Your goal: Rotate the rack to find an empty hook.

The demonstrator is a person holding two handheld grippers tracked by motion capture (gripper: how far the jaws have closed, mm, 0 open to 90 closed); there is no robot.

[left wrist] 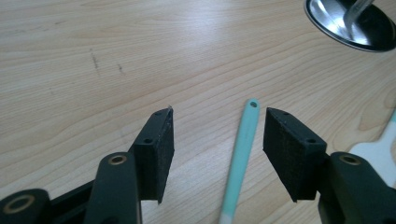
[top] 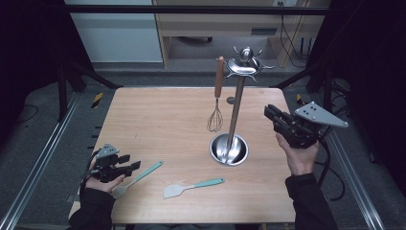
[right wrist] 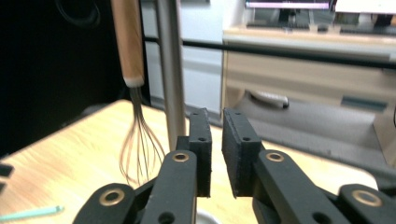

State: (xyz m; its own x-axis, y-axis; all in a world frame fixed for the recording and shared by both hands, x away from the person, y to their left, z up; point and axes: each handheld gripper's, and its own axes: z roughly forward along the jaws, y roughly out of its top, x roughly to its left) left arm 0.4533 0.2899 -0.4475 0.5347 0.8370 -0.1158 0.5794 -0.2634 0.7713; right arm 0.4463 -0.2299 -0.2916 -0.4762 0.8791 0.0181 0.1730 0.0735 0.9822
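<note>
1. The left gripper point(left wrist: 217, 154) sits at the near left corner of the table point(top: 158, 115), jaws spread wide with nothing pressed between the pads. A teal-handled utensil point(top: 139, 178) lies flat on the wood, its handle running up between those jaws, apart from both pads and nearer the right-hand one in the left gripper view.
2. That handle is slim, smooth and pale teal, with a small hang-hole at its tip; the working end lies under the hand, so I cannot tell what kind of tool it is.
3. Risk — the handle is thin and lies flush on the table. Closing off-centre would likely push it sideways or roll it instead of pinching it, and a low approach may scrape the pads on the wood.
4. Just right of the utensil lies a spatula point(top: 191, 187), teal handle and pale blade — close enough to be nudged by a wide sweep.
5. Farther right of the utensil stands the rack point(top: 233, 120), a steel pole on a round dish base, with a whisk point(top: 217, 103) hanging from its top hooks.
6. The right gripper point(top: 274, 119) is held in the air beyond the rack, jaws a narrow slit apart and gripping nothing. A swing there could knock the pole and set the whisk swaying.
</note>
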